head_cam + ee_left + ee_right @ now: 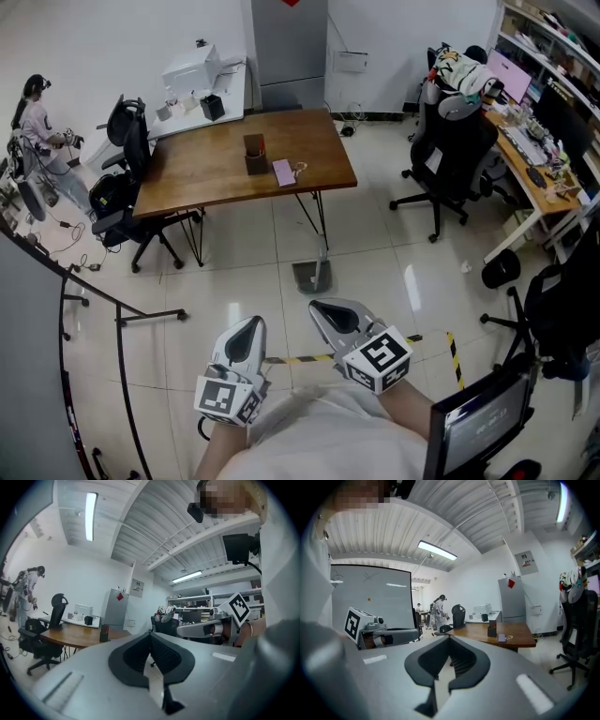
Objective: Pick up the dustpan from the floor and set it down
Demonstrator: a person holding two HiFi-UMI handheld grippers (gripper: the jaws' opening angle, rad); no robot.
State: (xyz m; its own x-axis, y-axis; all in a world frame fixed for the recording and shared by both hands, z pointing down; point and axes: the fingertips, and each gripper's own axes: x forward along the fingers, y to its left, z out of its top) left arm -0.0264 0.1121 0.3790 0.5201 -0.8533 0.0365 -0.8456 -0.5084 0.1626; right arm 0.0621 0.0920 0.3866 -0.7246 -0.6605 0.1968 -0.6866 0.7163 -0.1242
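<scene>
The grey dustpan [312, 277] lies on the tiled floor beside the front right leg of the wooden table [216, 169], its handle rising along that leg. Both grippers hang low in the head view, well short of the dustpan. My left gripper [249, 328] is shut with nothing in it, and my right gripper [330, 311] sits closer to the dustpan, also shut and empty. In the left gripper view the left gripper [150, 634] has its jaws together; in the right gripper view the right gripper [449, 637] does too. Neither gripper view shows the dustpan.
A black office chair [450, 155] stands at the right by a cluttered desk [525, 169]. More chairs [127, 141] stand left of the table. Yellow-black tape [455, 356] marks the floor near a monitor [478, 427]. A person [37, 122] stands far left behind a black rail [120, 366].
</scene>
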